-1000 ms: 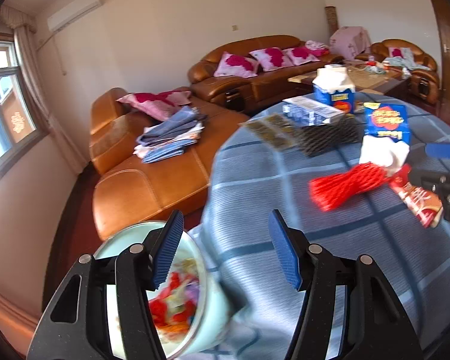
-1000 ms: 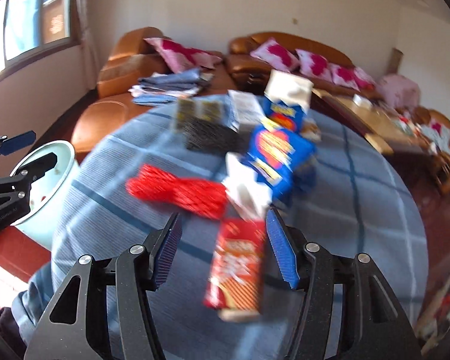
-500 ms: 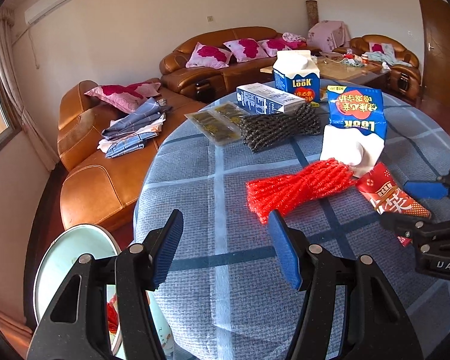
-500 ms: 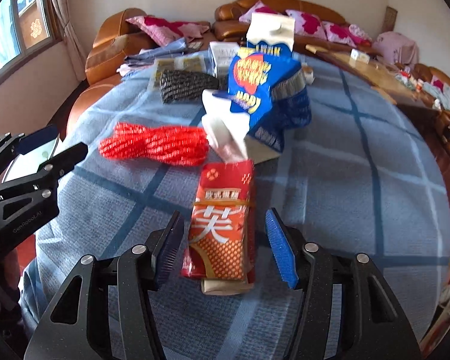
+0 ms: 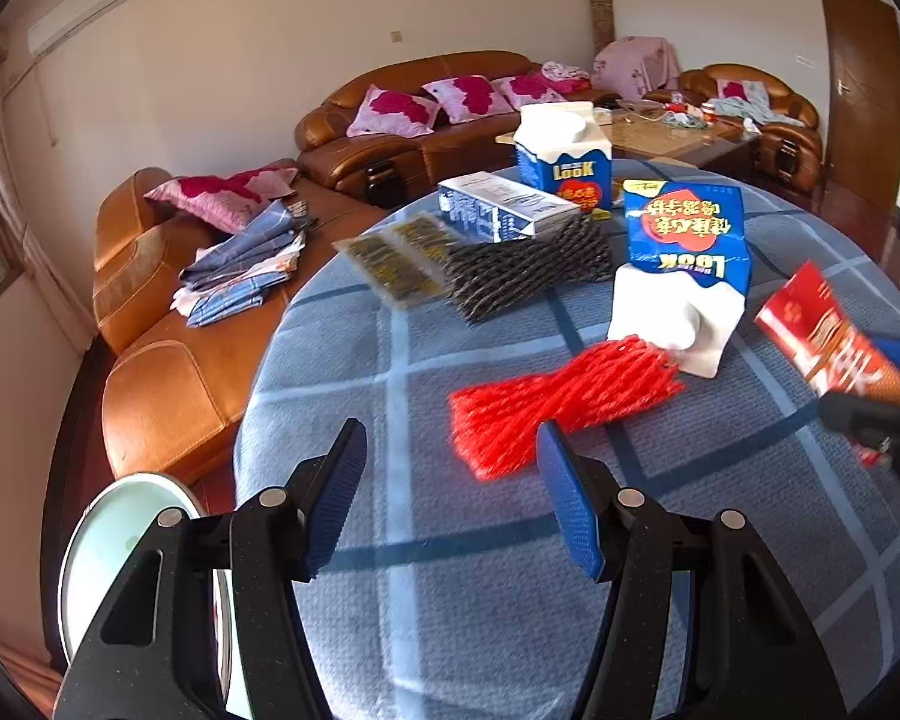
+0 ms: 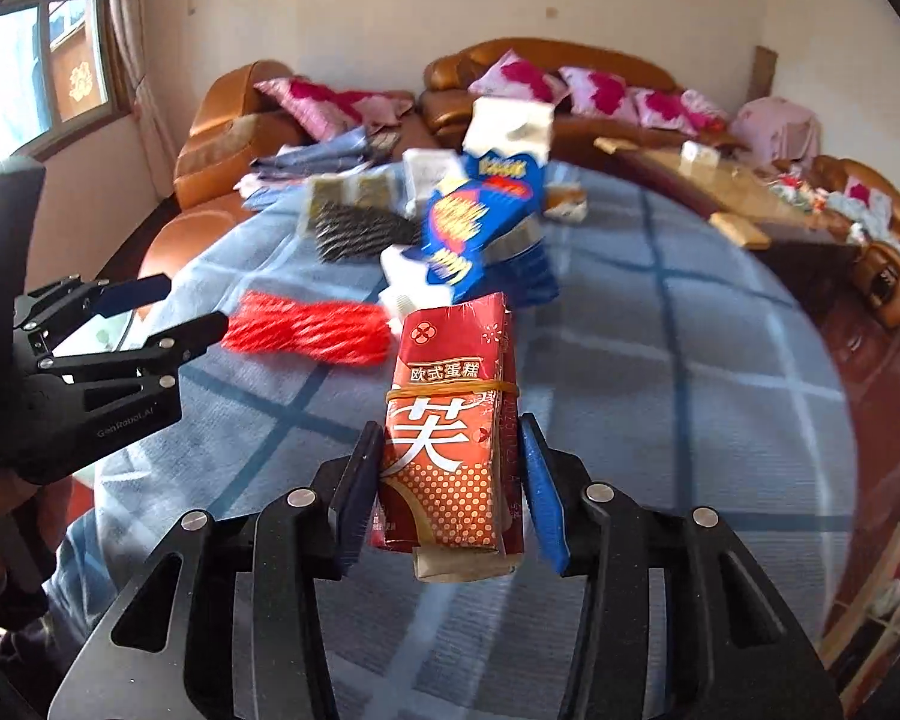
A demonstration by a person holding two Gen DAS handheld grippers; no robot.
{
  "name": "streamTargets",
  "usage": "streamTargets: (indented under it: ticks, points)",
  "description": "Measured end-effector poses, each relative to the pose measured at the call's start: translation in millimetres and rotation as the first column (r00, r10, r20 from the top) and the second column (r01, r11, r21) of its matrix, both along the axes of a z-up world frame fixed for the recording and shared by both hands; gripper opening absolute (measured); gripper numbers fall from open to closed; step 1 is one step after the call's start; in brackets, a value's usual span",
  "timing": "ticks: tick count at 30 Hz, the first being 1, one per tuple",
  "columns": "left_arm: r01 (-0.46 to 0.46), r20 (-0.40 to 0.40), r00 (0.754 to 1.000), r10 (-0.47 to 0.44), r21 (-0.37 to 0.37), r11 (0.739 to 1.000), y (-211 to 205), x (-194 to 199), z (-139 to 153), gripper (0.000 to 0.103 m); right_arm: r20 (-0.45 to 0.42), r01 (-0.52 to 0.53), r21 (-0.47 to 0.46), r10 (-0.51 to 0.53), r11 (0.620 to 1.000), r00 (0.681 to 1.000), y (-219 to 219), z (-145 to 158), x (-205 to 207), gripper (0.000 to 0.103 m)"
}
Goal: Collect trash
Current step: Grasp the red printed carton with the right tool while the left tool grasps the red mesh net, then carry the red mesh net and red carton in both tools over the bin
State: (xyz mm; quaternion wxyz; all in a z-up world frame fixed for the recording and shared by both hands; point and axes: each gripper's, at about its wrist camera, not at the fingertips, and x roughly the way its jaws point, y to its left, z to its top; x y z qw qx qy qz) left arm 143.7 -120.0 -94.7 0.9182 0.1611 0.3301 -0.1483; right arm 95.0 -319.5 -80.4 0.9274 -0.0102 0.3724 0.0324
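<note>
Your right gripper (image 6: 447, 480) is closing on the red snack packet (image 6: 450, 426) — its pads press both sides, and the packet is lifted clear of the table (image 6: 660, 360). Your left gripper (image 5: 450, 495) hangs open and empty over the table, just short of the red net (image 5: 561, 402).

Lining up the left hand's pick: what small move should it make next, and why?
Probably ease the left gripper forward and down onto the red foam fruit net. Its jaws stand open and empty, with the net just ahead on the blue checked tablecloth. The right gripper is closing on the red snack packet.
</note>
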Motion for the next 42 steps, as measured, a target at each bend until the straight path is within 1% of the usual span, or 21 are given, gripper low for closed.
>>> streamTargets:
  ticks: [2, 4, 6, 8, 9, 10, 11, 12, 13, 14, 15, 16, 20, 22, 27, 31, 33, 37, 42]
  points:
    - [0.022, -0.004, 1.000, -0.022, 0.019, 1.000, -10.3, 5.4, -2.0, 0.058, 0.017, 0.038, -0.009, -0.037, 0.999, 0.999, -12.2, 3.1, -0.4, 0.045]
    - [0.058, -0.028, 0.998, -0.057, 0.030, 0.998, -22.9, 12.1, -5.9, 0.059, 0.015, 0.065, 0.007, -0.065, 0.998, 0.998, -25.0, 2.4, 1.3, 0.045]
    - [0.072, -0.046, 0.996, -0.070, 0.041, 0.997, -32.0, 16.9, -10.9, 0.058, 0.014, 0.080, 0.013, -0.080, 0.997, 0.997, -31.5, 1.1, 2.5, 0.045]
    - [0.089, -0.093, 0.992, -0.085, 0.043, 0.995, -38.7, 22.7, -20.2, 0.058, 0.009, 0.082, 0.024, -0.082, 0.996, 0.997, -34.5, -2.3, 2.4, 0.045]
    - [0.093, -0.113, 0.990, -0.087, 0.046, 0.995, -40.2, 24.6, -24.6, 0.055, 0.007, 0.081, 0.027, -0.082, 0.996, 0.997, -35.9, -3.7, 3.3, 0.045]
    - [0.095, -0.135, 0.987, -0.087, 0.056, 0.994, -41.7, 26.1, -29.3, 0.041, 0.003, 0.078, 0.033, -0.078, 0.996, 0.997, -36.4, -5.5, 3.4, 0.045]
    - [0.102, -0.141, 0.986, -0.093, 0.060, 0.993, -42.4, 25.9, -30.7, 0.036, 0.001, 0.075, 0.037, -0.075, 0.996, 0.997, -37.5, -6.8, 3.1, 0.045]
    - [0.107, -0.138, 0.986, -0.098, 0.060, 0.992, -42.7, 25.3, -30.4, 0.034, 0.000, 0.074, 0.039, -0.074, 0.997, 0.997, -37.6, -8.0, 2.2, 0.045]
    - [0.113, -0.143, 0.984, -0.103, 0.061, 0.992, -43.0, 25.5, -31.0, 0.028, -0.002, 0.072, 0.043, -0.072, 0.996, 0.997, -37.7, -8.9, 2.8, 0.045]
    - [0.115, -0.139, 0.985, -0.104, 0.071, 0.991, -42.7, 25.2, -32.1, 0.025, -0.003, 0.070, 0.048, -0.070, 0.996, 0.998, -38.1, -9.7, 4.0, 0.045]
    - [0.121, -0.132, 0.985, -0.110, 0.079, 0.990, -42.9, 24.2, -32.2, 0.016, -0.001, 0.068, 0.050, -0.068, 0.996, 0.998, -38.3, -9.7, 4.3, 0.045]
    - [0.126, -0.125, 0.985, -0.115, 0.081, 0.989, -42.6, 23.2, -31.7, 0.011, 0.001, 0.067, 0.051, -0.067, 0.996, 0.998, -37.9, -9.7, 4.5, 0.045]
    - [0.139, -0.118, 0.984, -0.131, 0.067, 0.988, -38.1, 18.4, -29.3, 0.009, 0.009, 0.067, 0.057, -0.068, 0.996, 0.998, -36.5, -7.1, 3.0, 0.045]
    - [0.138, -0.108, 0.985, -0.132, 0.046, 0.989, -34.5, 14.3, -25.3, 0.009, 0.014, 0.068, 0.058, -0.069, 0.996, 0.998, -36.2, -6.0, 1.9, 0.045]
    - [0.113, -0.059, 0.992, -0.112, 0.017, 0.993, -17.6, -2.3, -9.3, 0.009, 0.037, 0.052, 0.065, -0.054, 0.997, 0.998, -31.9, -1.1, -3.3, 0.045]
    - [0.055, -0.027, 0.998, -0.055, -0.005, 0.998, 4.3, -13.4, 5.3, 0.009, 0.084, -0.009, 0.082, 0.002, 0.997, 0.996, -16.9, 7.6, -4.9, 0.045]
    - [0.032, -0.009, 0.999, -0.032, -0.017, 0.999, 13.8, -17.5, 12.1, 0.009, 0.105, -0.051, 0.074, 0.043, 0.996, 0.994, -4.7, 11.2, -1.7, 0.045]
    - [-0.029, 0.023, 0.999, 0.030, -0.026, 0.999, 33.9, -24.3, 25.8, 0.009, 0.121, -0.122, 0.065, 0.113, 0.990, 0.986, 18.7, 12.4, 11.7, 0.045]
    - [-0.098, 0.046, 0.994, 0.098, -0.011, 0.995, 54.5, -28.9, 34.6, 0.009, 0.132, -0.190, 0.078, 0.179, 0.979, 0.975, 41.3, 16.2, 33.0, 0.045]
